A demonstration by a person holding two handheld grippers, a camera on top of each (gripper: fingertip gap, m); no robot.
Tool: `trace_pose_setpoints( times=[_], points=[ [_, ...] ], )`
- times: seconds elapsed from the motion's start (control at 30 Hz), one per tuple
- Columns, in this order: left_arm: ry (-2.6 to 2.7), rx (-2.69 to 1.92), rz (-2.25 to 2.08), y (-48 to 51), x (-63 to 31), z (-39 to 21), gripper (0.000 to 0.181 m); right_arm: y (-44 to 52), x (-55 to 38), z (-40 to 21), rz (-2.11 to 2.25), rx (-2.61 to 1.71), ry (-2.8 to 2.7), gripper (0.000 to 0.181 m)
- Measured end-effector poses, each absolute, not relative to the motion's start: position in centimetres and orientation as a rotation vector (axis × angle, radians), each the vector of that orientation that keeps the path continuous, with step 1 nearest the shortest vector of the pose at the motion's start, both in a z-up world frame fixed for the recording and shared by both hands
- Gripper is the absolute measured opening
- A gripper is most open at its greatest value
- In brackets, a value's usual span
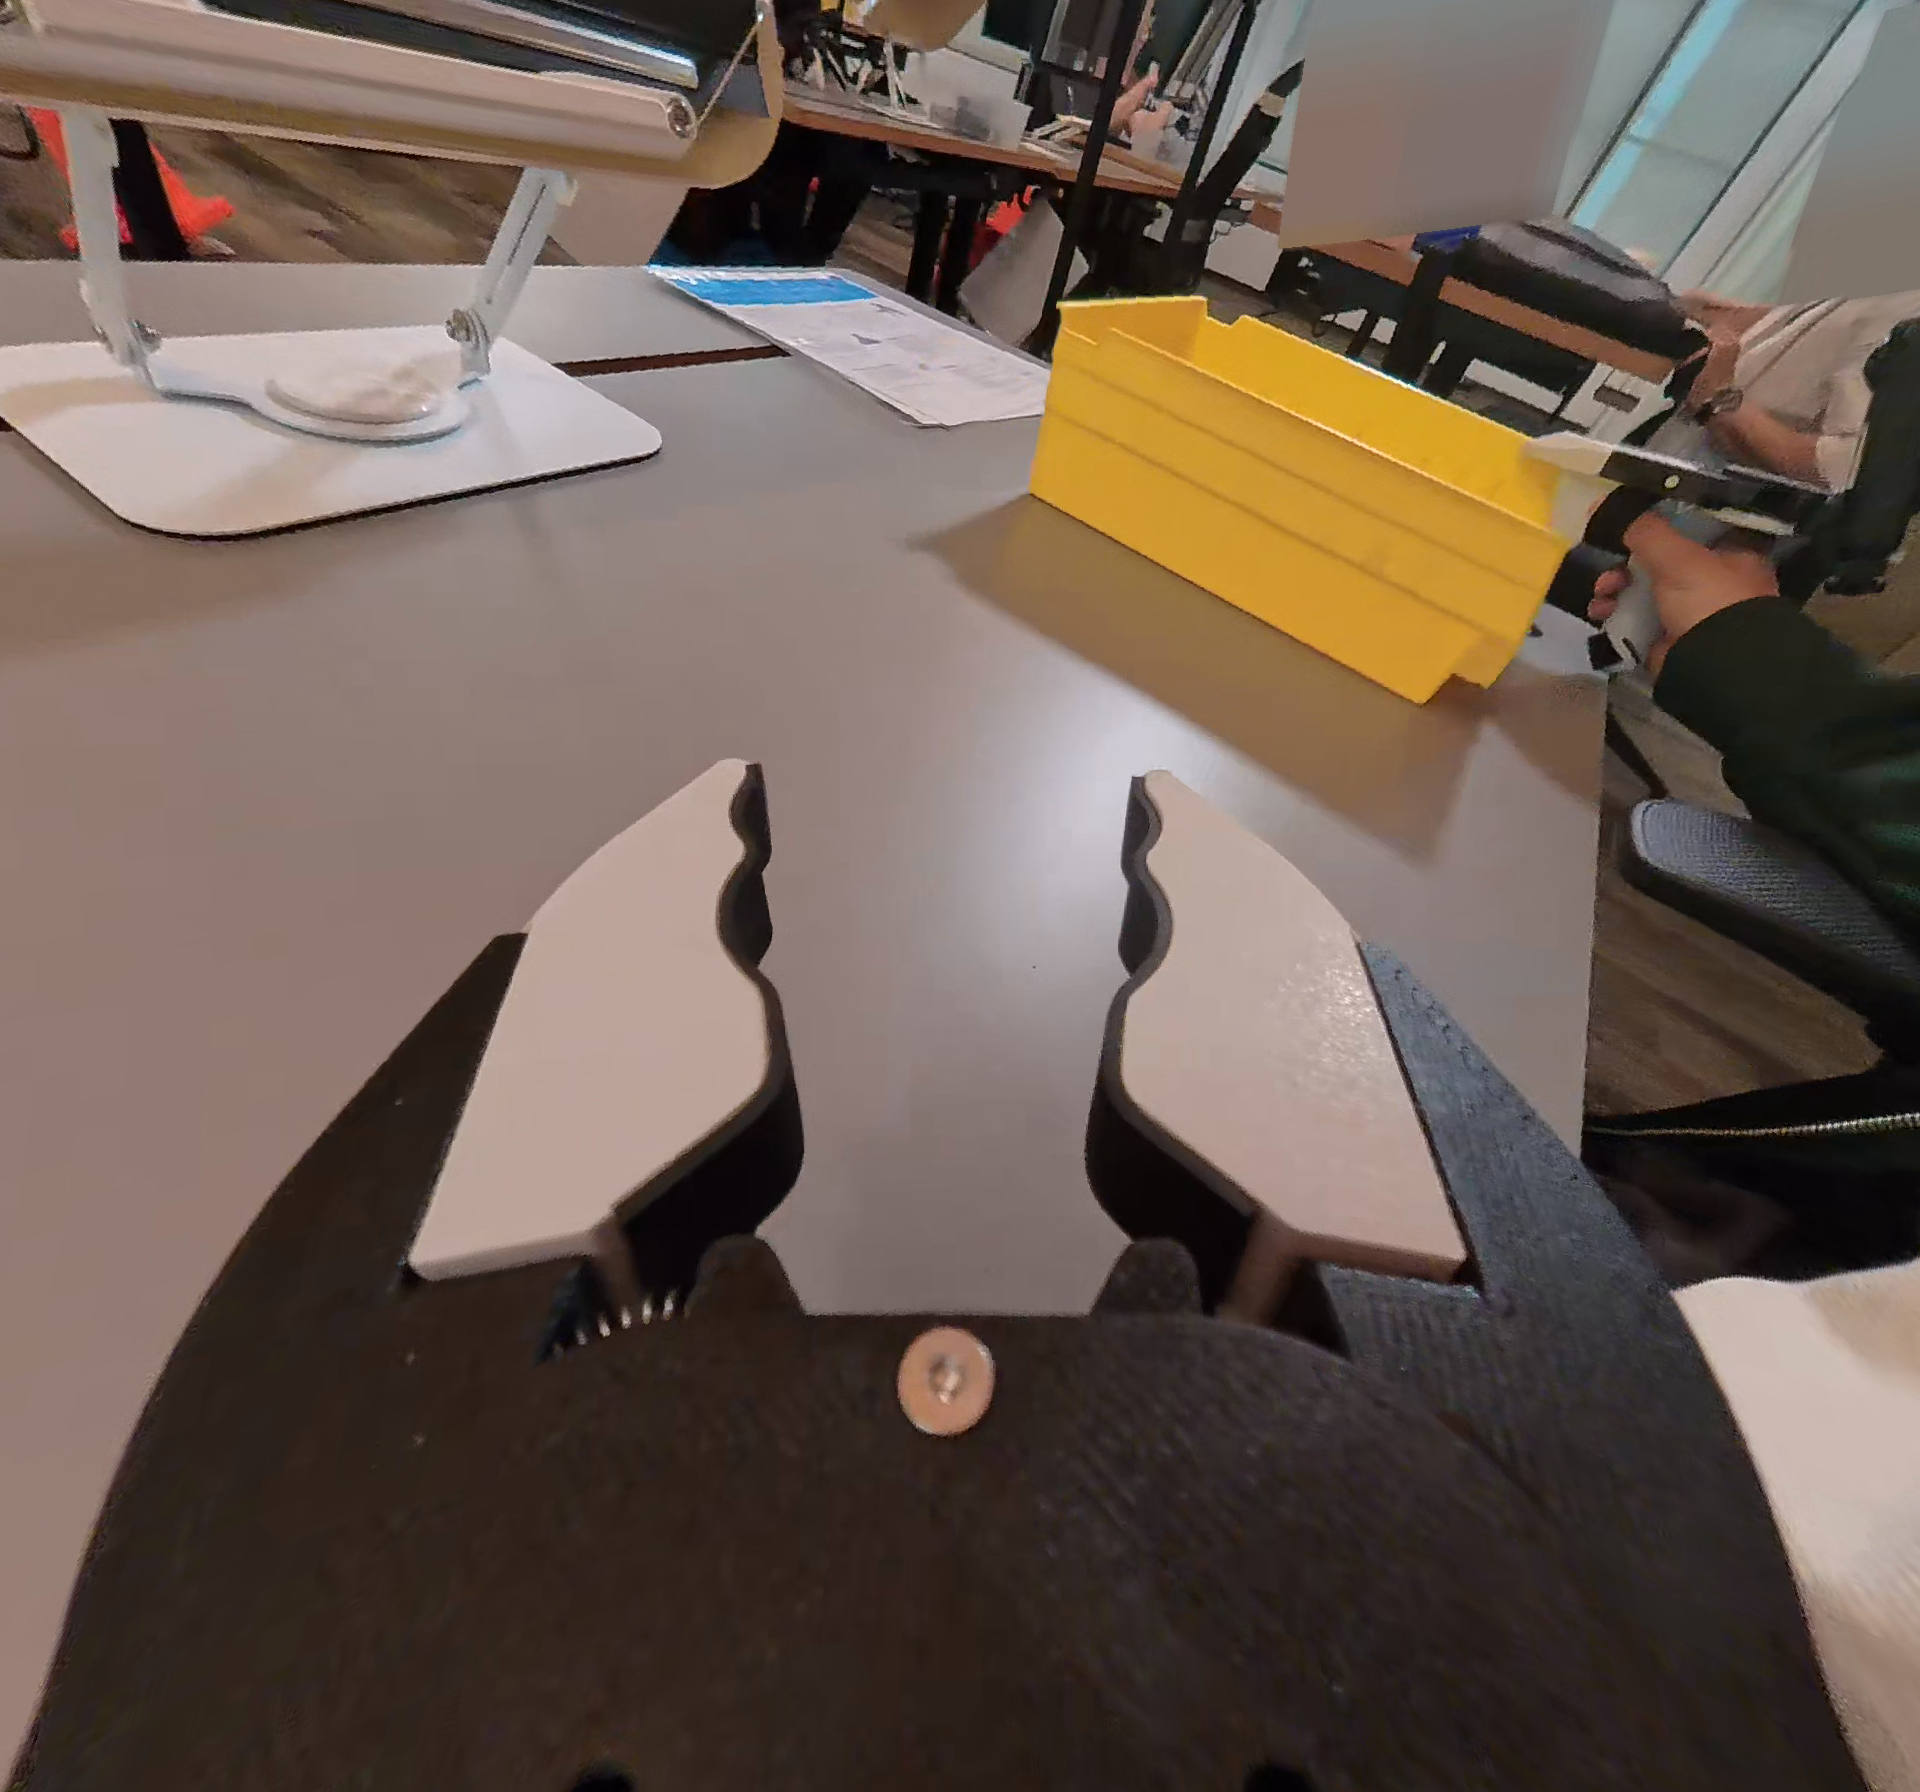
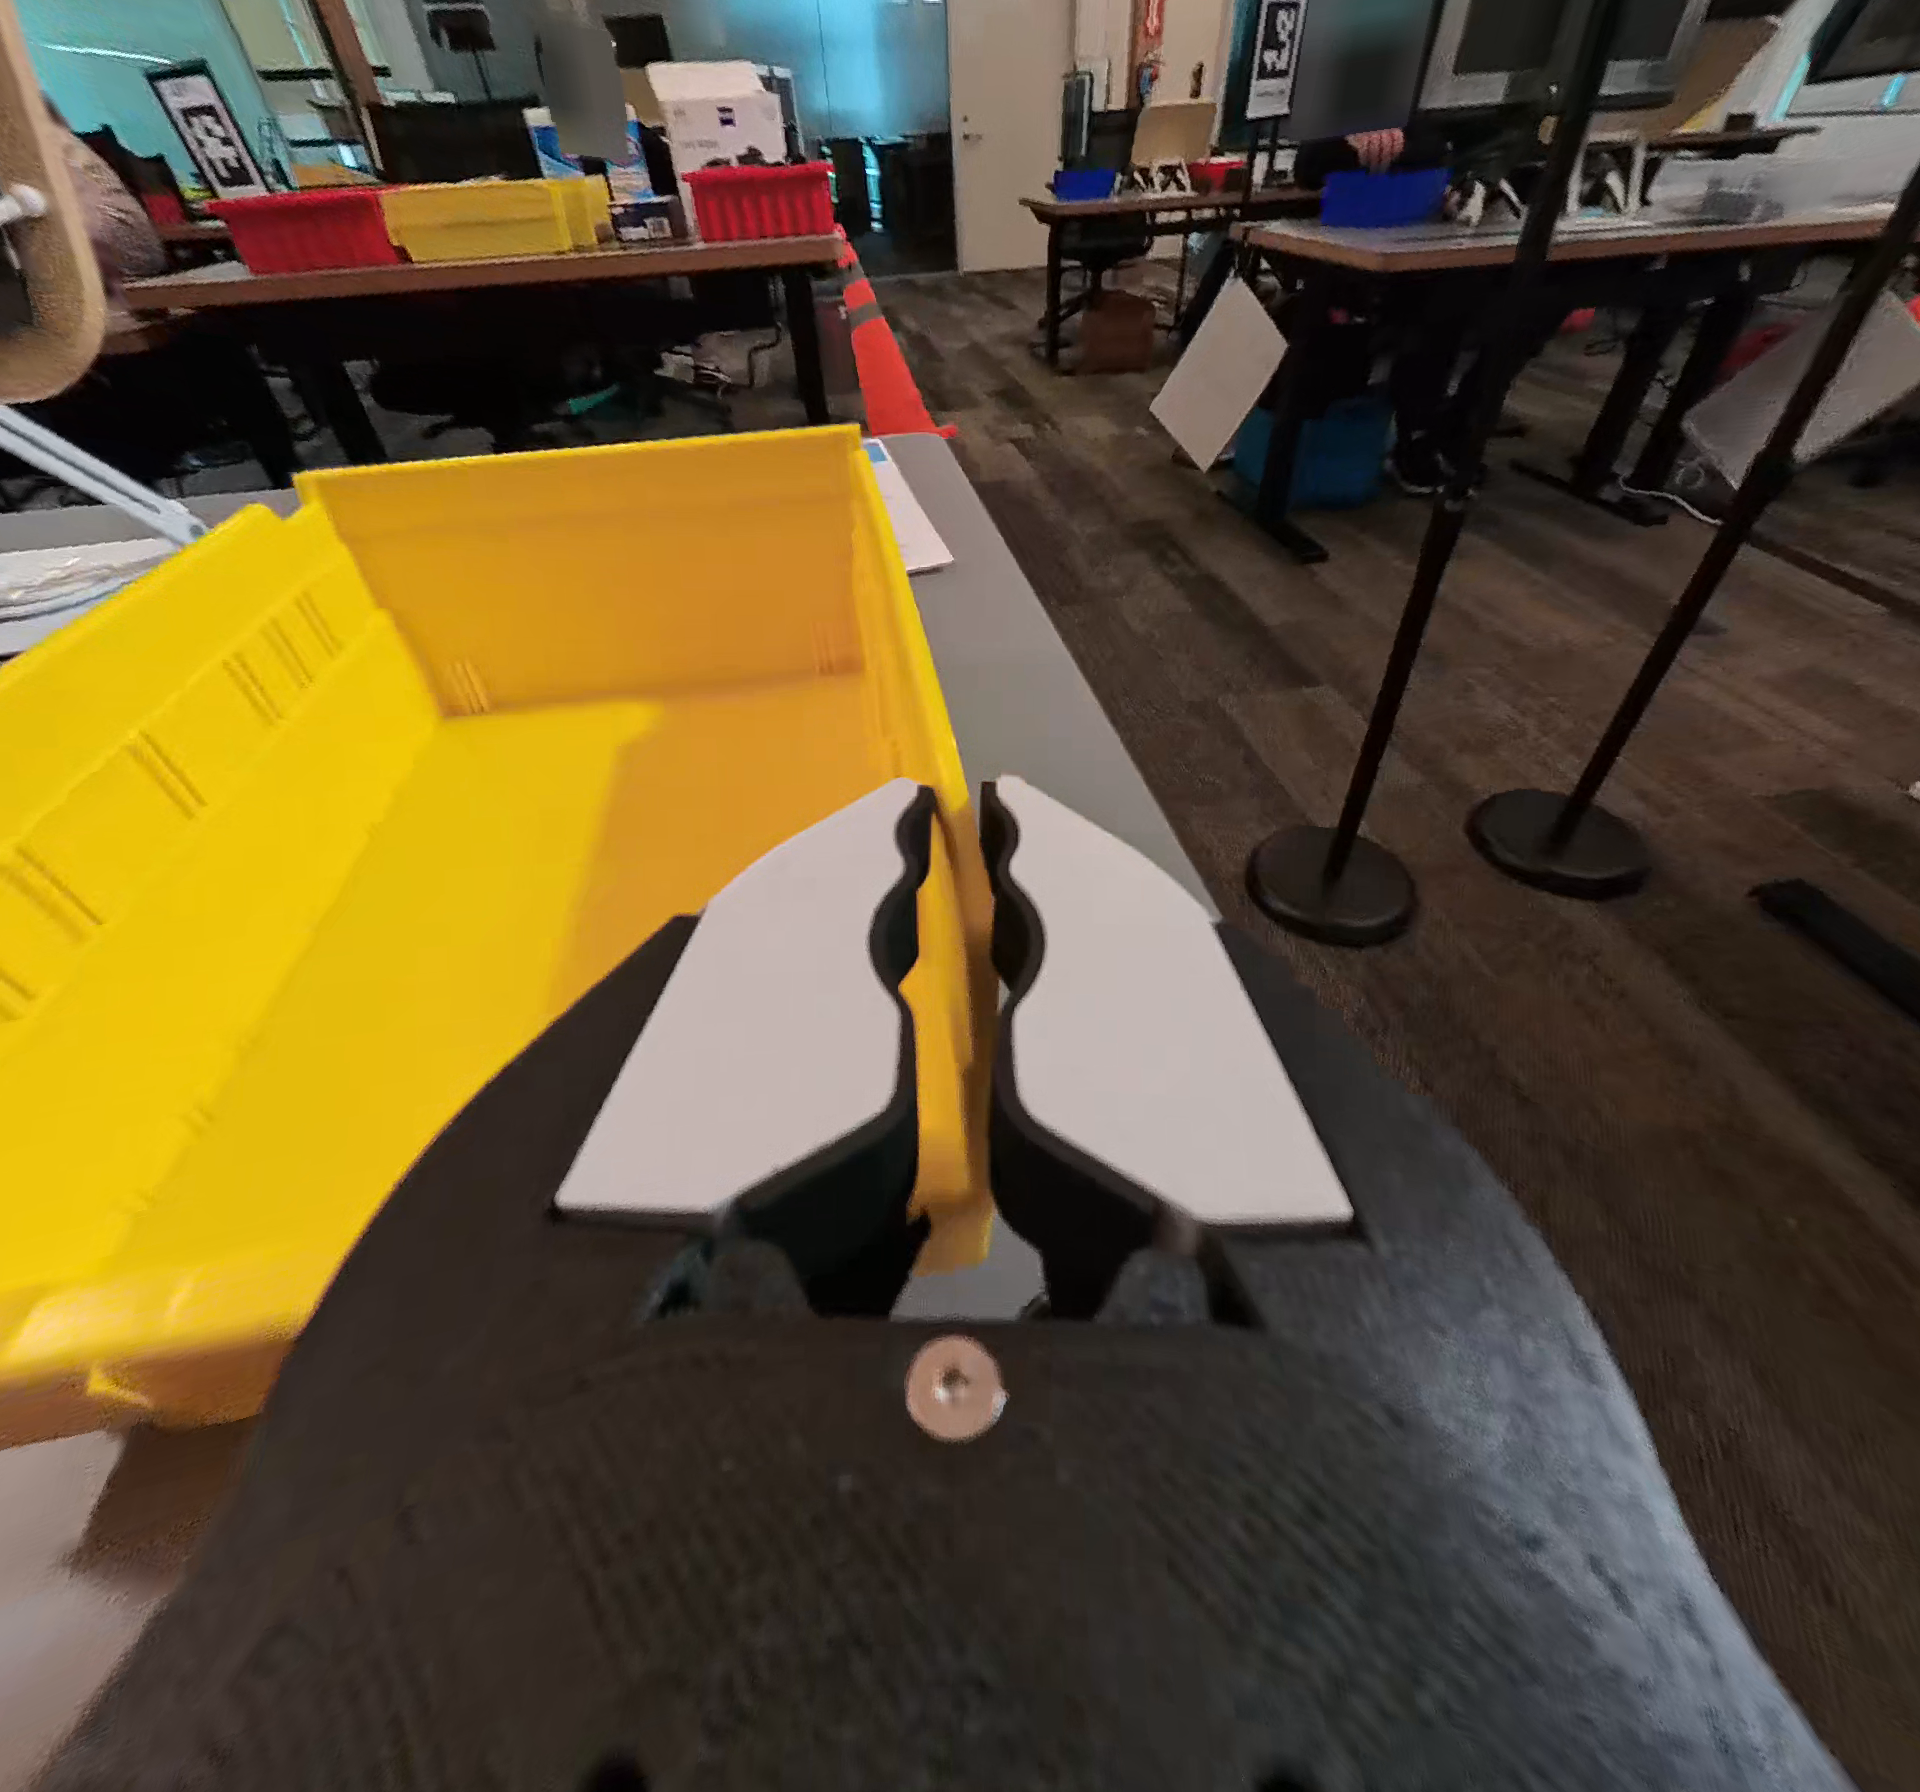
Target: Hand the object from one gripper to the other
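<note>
A yellow plastic bin point(image 1: 1278, 485) sits on the grey table at the right, near its edge. In the right wrist view the bin point(image 2: 416, 859) is empty and fills the left half. My right gripper point(image 2: 954, 792) is shut on the bin's right side wall, one finger inside and one outside. From the left wrist view that right gripper point(image 1: 1558, 469) shows at the bin's far end, held by a hand in a dark sleeve. My left gripper point(image 1: 948, 774) is open and empty, low over the bare table point(image 1: 727, 651), well short of the bin.
A white laptop stand point(image 1: 312, 412) stands at the back left of the table. A printed sheet point(image 1: 862, 340) lies behind the bin. The table's right edge point(image 2: 1039, 682) drops to the floor, where black stanchion posts point(image 2: 1351, 869) stand. An office chair point(image 1: 1766, 890) is at the right. Tip to tip, the grippers are about 55 centimeters apart.
</note>
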State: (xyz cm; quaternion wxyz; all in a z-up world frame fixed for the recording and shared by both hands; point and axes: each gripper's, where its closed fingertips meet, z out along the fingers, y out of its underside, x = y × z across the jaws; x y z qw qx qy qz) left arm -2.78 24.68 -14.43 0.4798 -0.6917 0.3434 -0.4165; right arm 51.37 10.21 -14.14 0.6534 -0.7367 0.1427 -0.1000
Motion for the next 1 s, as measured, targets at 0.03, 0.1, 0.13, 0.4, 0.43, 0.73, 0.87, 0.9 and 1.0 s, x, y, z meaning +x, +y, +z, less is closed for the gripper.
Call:
trace_pose_setpoints(
  times=[0.03, 0.1, 0.13, 0.4, 0.43, 0.73, 0.87, 0.9, 1.0],
  points=[
    [0.847, -1.690, -1.008, 24.7, -2.7, -14.6, 0.067, 10.3, 51.8, -14.1, -0.220, -1.666, 0.306, 0.009],
    [0.858, -1.702, -0.996, 24.8, -2.6, -14.9, 0.067, 10.5, 52.3, -14.1, -0.204, -1.657, 0.281, 0.008],
    [0.864, -1.708, -0.992, 24.8, -2.5, -15.1, 0.067, 10.7, 52.4, -14.1, -0.197, -1.657, 0.262, 0.008],
    [0.905, -1.728, -0.973, 24.6, -2.0, -15.9, 0.067, 11.7, 52.5, -14.1, -0.144, -1.640, 0.275, 0.007],
    [0.907, -1.729, -0.974, 24.6, -2.0, -15.9, 0.067, 11.7, 52.5, -14.1, -0.159, -1.643, 0.273, 0.008],
    [0.871, -1.730, -1.018, 24.6, -2.2, -15.6, 0.067, 10.5, 52.9, -11.0, -0.257, -1.556, 0.370, 0.062],
    [0.872, -1.737, -1.017, 24.7, -2.3, -15.8, 0.067, 10.8, 42.6, -0.7, -0.207, -1.301, 0.054, 0.057],
    [0.872, -1.738, -1.016, 24.7, -2.3, -15.8, 0.067, 11.8, 38.6, 0.2, -0.161, -1.302, -0.055, 0.054],
    [0.885, -1.752, -0.990, 24.8, -2.3, -16.2, 0.065, 14.9, 25.7, 0.8, 0.064, -1.255, -0.295, 0.041]
  ],
)
